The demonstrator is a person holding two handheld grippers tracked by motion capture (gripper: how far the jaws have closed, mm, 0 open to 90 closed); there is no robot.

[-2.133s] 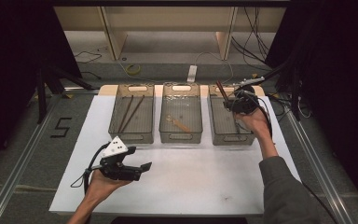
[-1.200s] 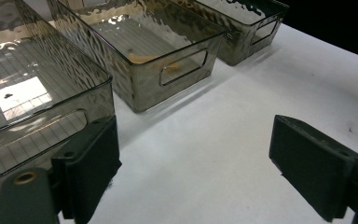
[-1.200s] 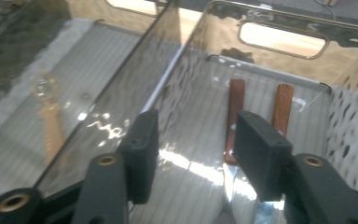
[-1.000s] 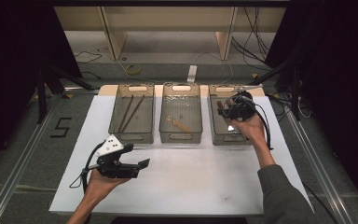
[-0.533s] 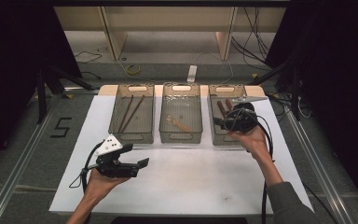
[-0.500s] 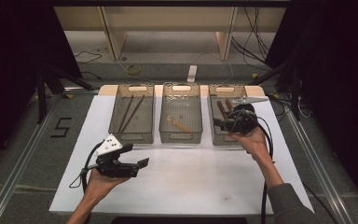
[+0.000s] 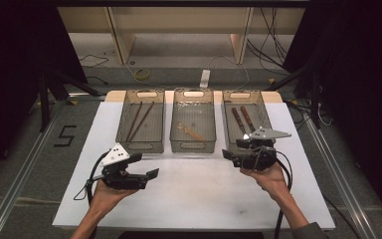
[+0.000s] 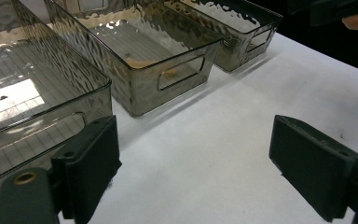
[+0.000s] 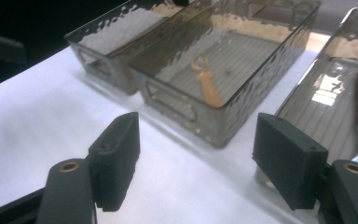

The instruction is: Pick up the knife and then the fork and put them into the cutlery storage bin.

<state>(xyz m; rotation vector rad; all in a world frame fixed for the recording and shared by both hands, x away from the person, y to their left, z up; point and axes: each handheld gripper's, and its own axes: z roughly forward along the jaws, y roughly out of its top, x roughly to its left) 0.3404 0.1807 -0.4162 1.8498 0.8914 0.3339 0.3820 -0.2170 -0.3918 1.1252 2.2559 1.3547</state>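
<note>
White table [image 7: 194, 199] carries three clear bins in a row along its far edge. Left bin [image 7: 140, 127] holds two thin dark sticks [image 7: 138, 121]. Middle bin [image 7: 193, 124] holds one orange-tan utensil [image 7: 193, 132], lying flat on the floor of the bin. Right bin [image 7: 243, 122] holds two brown-handled knives [image 7: 241, 118] side by side, toward its far end. Right gripper [image 7: 231, 155] sits just in front of the right bin's near edge, jaws pointing toward the middle bin, just been opening, now wide, nothing between them. Left gripper [image 7: 146, 167] rests above the table near its front-left, in front of the left bin, jaws spread wide, empty.
</note>
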